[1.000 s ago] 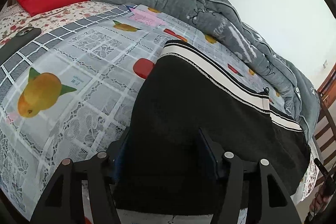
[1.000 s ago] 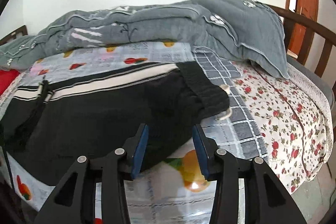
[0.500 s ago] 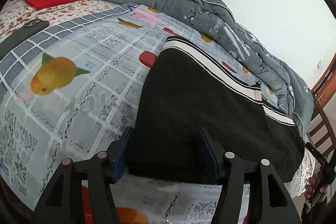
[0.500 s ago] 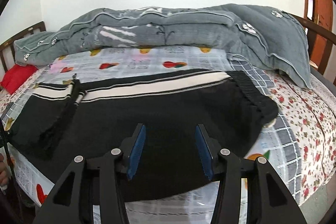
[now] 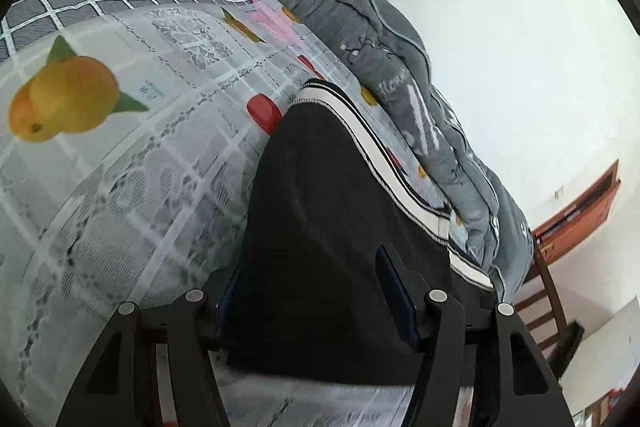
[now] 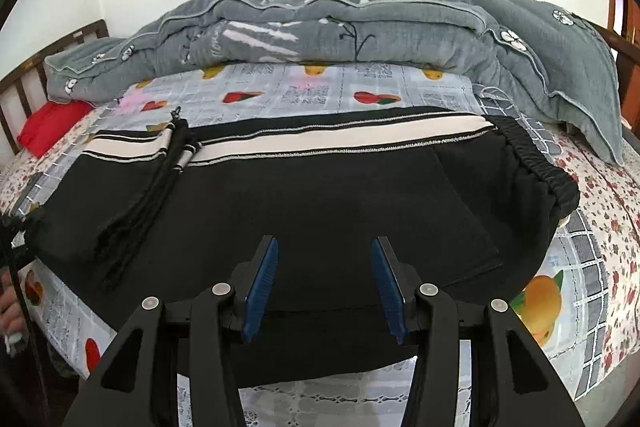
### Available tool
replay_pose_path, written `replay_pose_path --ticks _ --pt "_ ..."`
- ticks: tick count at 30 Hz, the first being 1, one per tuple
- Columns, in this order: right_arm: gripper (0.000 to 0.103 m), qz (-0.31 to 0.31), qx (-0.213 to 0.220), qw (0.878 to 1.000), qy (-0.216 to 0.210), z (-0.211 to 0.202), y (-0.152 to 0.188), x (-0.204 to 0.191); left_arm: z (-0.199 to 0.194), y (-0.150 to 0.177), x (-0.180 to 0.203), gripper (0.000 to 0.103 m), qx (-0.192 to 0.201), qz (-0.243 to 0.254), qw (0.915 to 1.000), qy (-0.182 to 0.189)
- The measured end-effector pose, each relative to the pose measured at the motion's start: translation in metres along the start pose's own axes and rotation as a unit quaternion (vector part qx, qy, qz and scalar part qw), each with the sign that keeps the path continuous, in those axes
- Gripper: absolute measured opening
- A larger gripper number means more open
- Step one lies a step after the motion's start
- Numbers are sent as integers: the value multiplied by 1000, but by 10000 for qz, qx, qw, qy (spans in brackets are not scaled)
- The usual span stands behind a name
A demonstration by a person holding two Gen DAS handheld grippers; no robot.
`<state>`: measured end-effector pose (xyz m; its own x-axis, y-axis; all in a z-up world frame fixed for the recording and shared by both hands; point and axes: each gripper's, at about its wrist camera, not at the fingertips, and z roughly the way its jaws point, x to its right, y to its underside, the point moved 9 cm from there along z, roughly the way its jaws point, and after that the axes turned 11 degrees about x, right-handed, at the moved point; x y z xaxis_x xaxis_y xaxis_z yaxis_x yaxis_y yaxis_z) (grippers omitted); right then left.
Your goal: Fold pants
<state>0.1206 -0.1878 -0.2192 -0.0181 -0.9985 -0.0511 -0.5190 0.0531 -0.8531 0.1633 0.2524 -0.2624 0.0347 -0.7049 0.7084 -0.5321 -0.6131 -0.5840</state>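
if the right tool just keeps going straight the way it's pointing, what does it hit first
Most likely the black pants: the right tool angles down over their near half, nothing showing between. Depth is hard to judge through the fisheye.

A: Where do the pants (image 6: 320,195) lie?

B: Flat on the fruit-print cloth (image 6: 320,93), spread across the near half of the bed.

A: What lies behind the pants?

B: A rolled quilt (image 6: 340,27), along the wall side of the cloth, its right end drooping down beyond the waistband.

A: And to the left of the pants?

B: A pillow (image 6: 52,125), beside the headboard (image 6: 52,47), under the quilt's left end.

A: The grippers?

B: The right gripper (image 6: 324,287) hangs over the pants' near edge; the left gripper (image 5: 316,303) stands over the pants' leg end.
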Motion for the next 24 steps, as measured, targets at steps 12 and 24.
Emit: replay_pose_path --ticks 12,24 --pt "48 348 -213 9991 -95 7 30 25 -17 11 -5 55 37 -608 9981 36" --pt "48 303 60 9995 116 -23 40 76 -13 -2 6 19 243 -219 9883 -1491"
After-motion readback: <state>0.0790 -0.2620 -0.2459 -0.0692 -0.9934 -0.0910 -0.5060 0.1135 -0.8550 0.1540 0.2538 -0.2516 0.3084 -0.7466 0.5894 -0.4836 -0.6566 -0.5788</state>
